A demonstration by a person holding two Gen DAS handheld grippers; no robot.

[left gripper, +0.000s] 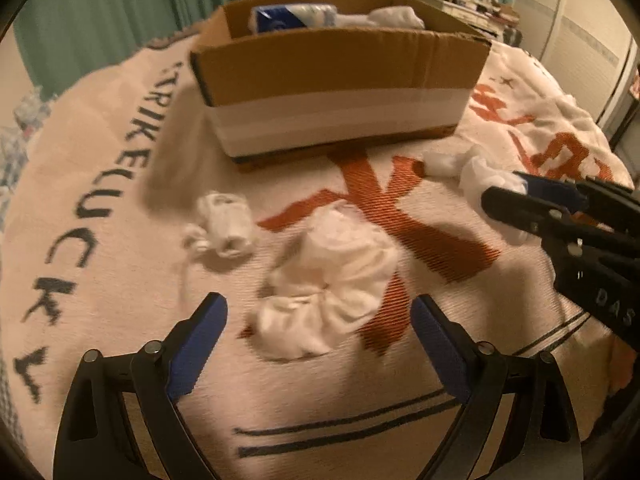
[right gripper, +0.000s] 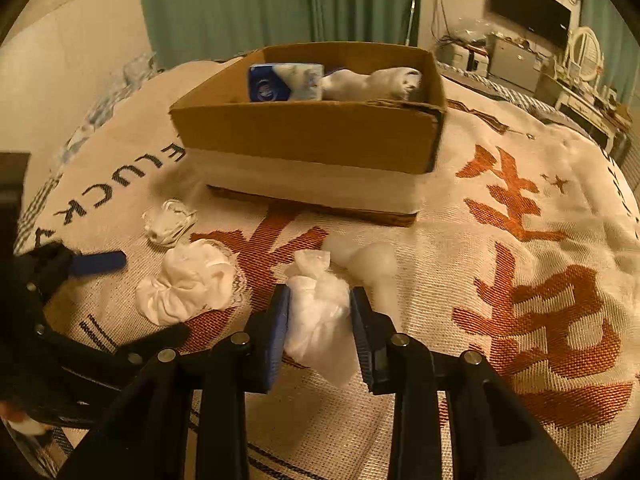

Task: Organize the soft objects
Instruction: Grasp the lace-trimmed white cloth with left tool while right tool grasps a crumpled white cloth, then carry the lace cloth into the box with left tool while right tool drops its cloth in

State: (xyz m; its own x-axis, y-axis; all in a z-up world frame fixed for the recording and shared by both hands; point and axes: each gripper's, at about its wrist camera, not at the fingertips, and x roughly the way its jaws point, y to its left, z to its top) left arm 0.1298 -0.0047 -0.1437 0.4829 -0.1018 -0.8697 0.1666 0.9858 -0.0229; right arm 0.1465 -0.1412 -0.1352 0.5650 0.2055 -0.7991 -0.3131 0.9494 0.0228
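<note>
My right gripper is shut on a white crumpled cloth bundle, held just above the blanket; it also shows in the left wrist view. My left gripper is open, its jaws on either side of a larger white cloth bundle, which lies on the blanket and also shows in the right wrist view. A smaller white bundle lies to the left. A cardboard box behind holds a blue-and-white pack and a white soft item.
Everything rests on a white bed blanket with orange characters and black lettering. Another pale soft piece lies just beyond the right gripper. Green curtains and cluttered furniture stand behind the bed.
</note>
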